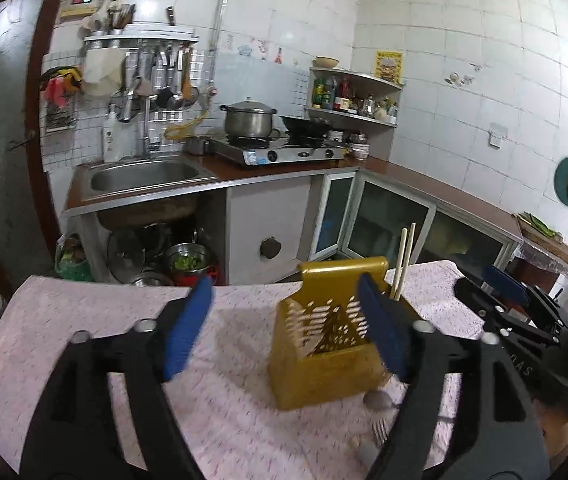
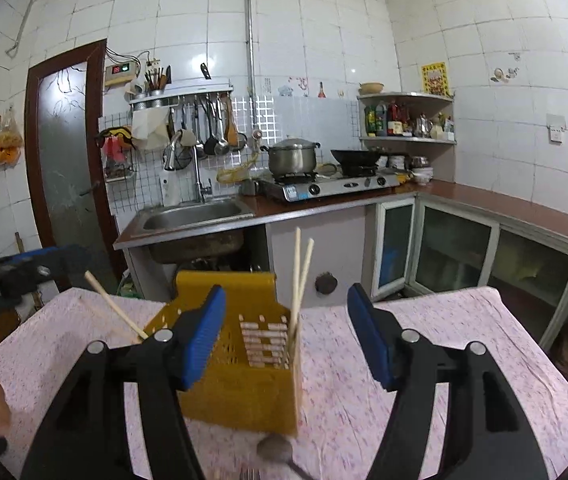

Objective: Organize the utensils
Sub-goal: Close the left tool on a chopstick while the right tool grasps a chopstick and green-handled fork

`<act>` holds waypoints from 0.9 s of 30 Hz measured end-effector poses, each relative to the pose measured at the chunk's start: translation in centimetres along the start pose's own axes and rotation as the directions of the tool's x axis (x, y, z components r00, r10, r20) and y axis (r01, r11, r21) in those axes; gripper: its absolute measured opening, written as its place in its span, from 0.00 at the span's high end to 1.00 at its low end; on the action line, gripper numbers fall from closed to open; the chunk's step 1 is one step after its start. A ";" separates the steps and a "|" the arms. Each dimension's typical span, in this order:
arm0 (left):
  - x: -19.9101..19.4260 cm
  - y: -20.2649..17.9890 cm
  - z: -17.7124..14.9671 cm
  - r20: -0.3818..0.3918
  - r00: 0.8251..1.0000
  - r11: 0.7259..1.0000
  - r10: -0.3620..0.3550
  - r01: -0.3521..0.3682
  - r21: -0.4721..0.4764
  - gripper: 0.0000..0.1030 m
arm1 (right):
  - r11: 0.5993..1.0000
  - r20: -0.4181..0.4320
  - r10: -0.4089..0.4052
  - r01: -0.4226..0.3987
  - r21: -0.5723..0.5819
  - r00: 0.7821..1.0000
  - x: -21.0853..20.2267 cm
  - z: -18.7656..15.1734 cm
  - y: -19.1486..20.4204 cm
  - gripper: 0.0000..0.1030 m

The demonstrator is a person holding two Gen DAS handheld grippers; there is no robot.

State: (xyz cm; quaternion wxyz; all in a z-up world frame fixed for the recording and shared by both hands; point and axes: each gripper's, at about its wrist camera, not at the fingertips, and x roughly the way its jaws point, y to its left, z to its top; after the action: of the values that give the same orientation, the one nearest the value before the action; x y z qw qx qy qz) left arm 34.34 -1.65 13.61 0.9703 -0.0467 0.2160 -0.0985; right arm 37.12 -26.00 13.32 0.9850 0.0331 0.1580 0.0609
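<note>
Both claws gaping — left claw (image 1: 284,324), right claw (image 2: 284,336), chopsticks (image 2: 299,280) upright in holder (image 2: 243,380)

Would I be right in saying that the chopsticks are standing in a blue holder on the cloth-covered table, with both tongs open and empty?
Not quite: the holder is yellow, not blue; only the tongs' pads are blue. The right wrist view shows this clearly. The rest holds: the chopsticks stand in it on the cloth-covered table, and the left tongs and right tongs are open and empty.
</note>
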 end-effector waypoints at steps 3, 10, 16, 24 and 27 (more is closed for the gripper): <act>-1.8 1.0 -0.9 -0.006 0.999 0.999 0.039 -0.039 0.000 0.05 | 1.000 -0.026 -0.020 0.020 0.008 0.999 -1.2 -0.7 -0.3 0.36; -3.5 2.6 -5.4 -0.104 0.986 0.991 0.130 -0.126 0.042 0.05 | 0.997 -0.123 -0.052 0.059 0.051 0.991 -3.4 -4.1 -1.1 0.34; -3.0 4.1 -9.7 -0.210 0.971 0.993 0.115 -0.109 0.039 0.05 | 0.996 -0.234 -0.056 0.069 0.050 0.971 -3.0 -7.6 -0.9 0.34; 0.0 6.1 -14.5 -0.401 0.913 0.993 0.078 -0.107 -0.052 0.05 | 0.996 -0.396 -0.055 0.081 0.049 0.916 -0.5 -12.4 0.4 0.35; 1.0 6.4 -15.6 -0.440 0.895 0.991 0.077 -0.117 -0.065 0.05 | 0.995 -0.440 -0.047 0.080 0.057 0.897 0.4 -13.6 1.0 0.43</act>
State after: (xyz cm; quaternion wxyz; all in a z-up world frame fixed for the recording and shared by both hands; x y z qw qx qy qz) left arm 29.61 3.61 -1.75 0.8979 -0.0562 0.4338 -0.0483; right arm 33.05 -24.32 0.39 0.9237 0.0495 0.3788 0.0290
